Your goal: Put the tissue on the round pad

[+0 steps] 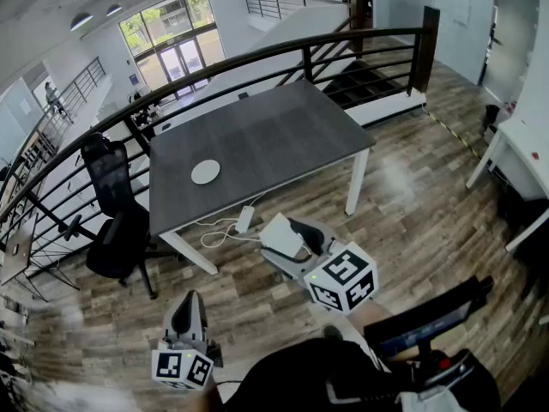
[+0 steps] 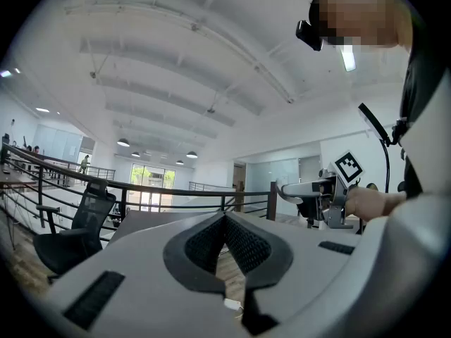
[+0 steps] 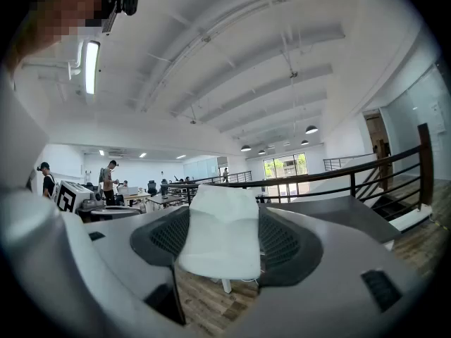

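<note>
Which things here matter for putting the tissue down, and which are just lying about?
For the job: tissue, clamped in the right gripper; round pad on the table.
Just lying about: office chair; power strip and cable on the floor; left gripper, shut, empty.

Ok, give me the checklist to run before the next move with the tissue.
1. Tissue in the right gripper: ok, it sits between the two jaws, clear of the floor.
2. Round pad free: ok, nothing lies on it.
3. Right gripper over the pad: not ok, it is short of the table, above the floor.
4. Way to the pad: ok, nothing shows on the table between its near edge and the pad.
5. Left gripper out of the way: ok, jaws together, empty, low beside the person.
6. Firmness of the grip: cannot tell.
</note>
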The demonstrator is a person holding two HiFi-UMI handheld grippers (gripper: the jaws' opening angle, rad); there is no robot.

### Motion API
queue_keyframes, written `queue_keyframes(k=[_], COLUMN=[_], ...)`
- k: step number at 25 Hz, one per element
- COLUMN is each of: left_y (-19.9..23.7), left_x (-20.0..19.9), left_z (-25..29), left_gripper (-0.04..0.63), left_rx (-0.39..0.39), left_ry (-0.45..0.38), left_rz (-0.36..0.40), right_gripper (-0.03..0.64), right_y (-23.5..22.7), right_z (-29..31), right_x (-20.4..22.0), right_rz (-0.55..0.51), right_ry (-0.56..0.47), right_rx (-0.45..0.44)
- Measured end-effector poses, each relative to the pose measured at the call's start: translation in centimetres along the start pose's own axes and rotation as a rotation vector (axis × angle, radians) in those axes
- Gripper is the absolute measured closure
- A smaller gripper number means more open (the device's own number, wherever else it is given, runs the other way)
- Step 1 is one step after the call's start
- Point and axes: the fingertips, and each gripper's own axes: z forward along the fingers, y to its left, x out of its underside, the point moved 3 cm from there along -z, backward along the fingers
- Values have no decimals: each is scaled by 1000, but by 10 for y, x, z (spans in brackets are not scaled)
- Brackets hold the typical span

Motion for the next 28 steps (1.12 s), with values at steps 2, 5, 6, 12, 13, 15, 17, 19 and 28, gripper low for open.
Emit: queue_keyframes(k=[2, 5, 6, 12, 13, 15, 17, 19, 28], left_y=[-2, -4, -4, -5, -4, -4, -3, -1, 14], left_x=[0, 0, 0, 0, -1, -5, -9, -11, -7], left_z=[0, -1, -2, -4, -3, 0, 1, -2, -21], left_gripper=[592, 592, 592, 592, 592, 592, 592, 592, 592], left_rx=[-1, 1, 3, 44, 57, 81, 89, 87, 105], left_ry=[-1, -1, -1, 6, 8, 7, -3, -14, -25], left_rz=[-4, -9, -10, 4, 18, 44, 49, 37, 0], right_gripper=[304, 304, 304, 302, 302, 302, 302, 304, 302], right_y=[1, 2, 3, 10, 11, 14, 16, 19, 41], right_z=[-2, -3, -4, -4, -3, 0, 1, 1, 7], right_x=[-1, 1, 2, 3, 4, 5, 4, 3, 6], right_rz=[-1, 5, 9, 8, 14, 18, 15, 16, -16], right_ry=[-1, -2, -4, -2, -1, -1, -2, -3, -4], right_rx=[-2, -2, -4, 8, 8, 8, 12, 20, 50])
